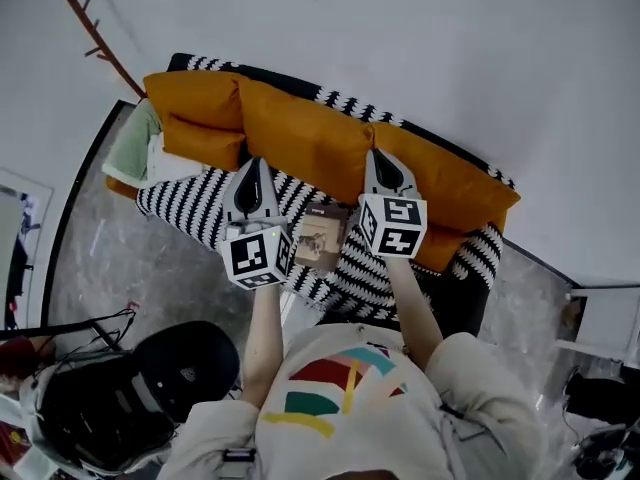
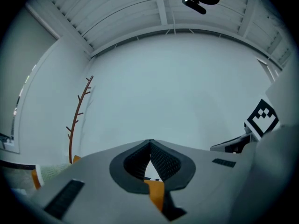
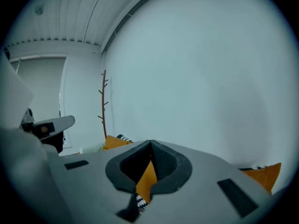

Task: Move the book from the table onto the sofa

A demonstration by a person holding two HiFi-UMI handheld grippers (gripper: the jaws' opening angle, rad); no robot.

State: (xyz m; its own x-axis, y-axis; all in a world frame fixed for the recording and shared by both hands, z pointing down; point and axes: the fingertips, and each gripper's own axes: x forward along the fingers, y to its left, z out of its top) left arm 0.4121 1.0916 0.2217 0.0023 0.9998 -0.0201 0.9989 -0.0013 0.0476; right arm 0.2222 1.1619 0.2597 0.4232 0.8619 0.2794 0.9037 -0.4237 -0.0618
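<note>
The book (image 1: 322, 236), with a pale brown cover, lies flat on the black-and-white striped throw (image 1: 190, 208) that covers the sofa seat. Orange back cushions (image 1: 300, 138) stand behind it. Both grippers are held high, close under the head camera, with the book seen between them far below. My left gripper (image 1: 254, 165) (image 2: 150, 142) is shut with nothing in its jaws. My right gripper (image 1: 384, 160) (image 3: 150, 143) is likewise shut and empty. Each gripper view looks over the sofa at a bare white wall.
A thin brown branch-like coat stand (image 1: 90, 28) (image 2: 77, 120) (image 3: 103, 101) leans by the wall left of the sofa. A pale green cushion (image 1: 135, 143) sits at the sofa's left end. Grey stone floor (image 1: 130, 268) lies in front. Black gear (image 1: 130, 388) fills the lower left.
</note>
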